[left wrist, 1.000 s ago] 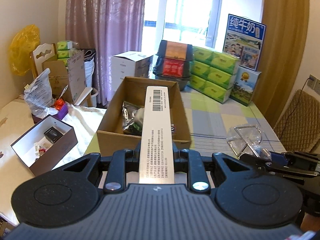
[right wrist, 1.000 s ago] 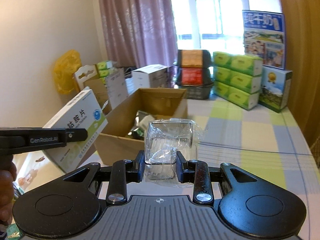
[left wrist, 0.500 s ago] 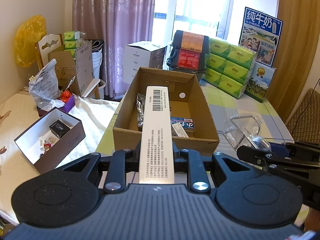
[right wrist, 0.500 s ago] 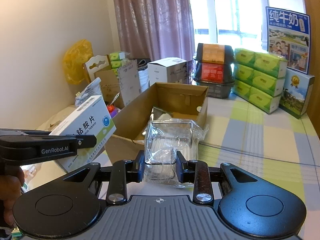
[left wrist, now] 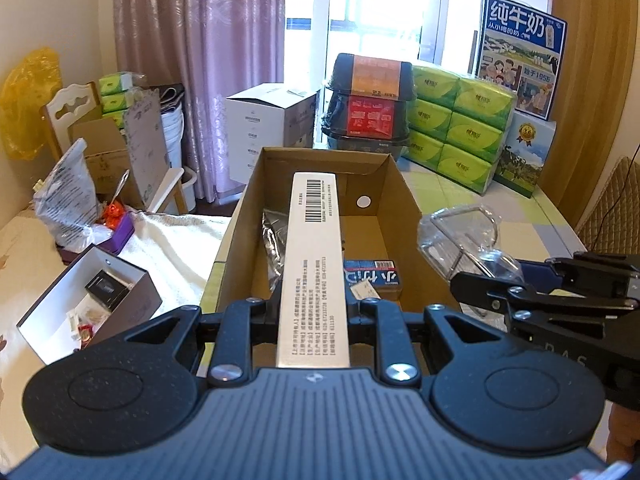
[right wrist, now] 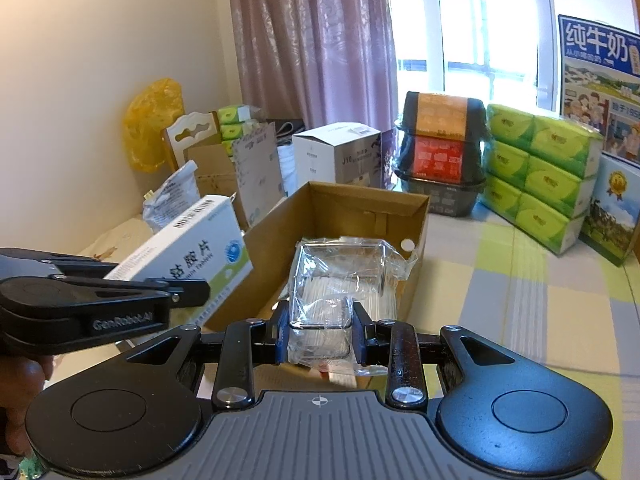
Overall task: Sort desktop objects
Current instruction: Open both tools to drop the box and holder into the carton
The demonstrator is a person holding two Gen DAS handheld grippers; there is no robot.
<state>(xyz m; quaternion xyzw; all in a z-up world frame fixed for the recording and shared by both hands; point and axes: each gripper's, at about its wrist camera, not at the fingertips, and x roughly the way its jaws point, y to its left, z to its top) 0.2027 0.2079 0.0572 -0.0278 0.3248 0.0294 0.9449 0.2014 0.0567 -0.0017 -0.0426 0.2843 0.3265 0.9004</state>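
My left gripper (left wrist: 314,306) is shut on a long white medicine box (left wrist: 314,256) with a barcode, held edge-up over the near wall of the open cardboard box (left wrist: 400,184). My right gripper (right wrist: 320,334) is shut on a clear plastic-wrapped wire holder (right wrist: 340,276), which hangs over the cardboard box's (right wrist: 360,196) near right corner. The right wrist view shows the medicine box (right wrist: 188,256) from the side, at the left. A small blue box (left wrist: 372,278) and a dark foil bag (left wrist: 274,236) lie inside the cardboard box.
An open brown shoebox (left wrist: 132,308) with small items sits on the left. Behind the cardboard box stand a white carton (left wrist: 268,128), stacked black containers (left wrist: 368,100), green tissue packs (left wrist: 460,128) and a milk carton box (left wrist: 520,56). The plaid tablecloth (right wrist: 520,280) spreads to the right.
Both grippers have moved forward and higher toward the cardboard box, each still holding its item. More of the box's inside shows now.
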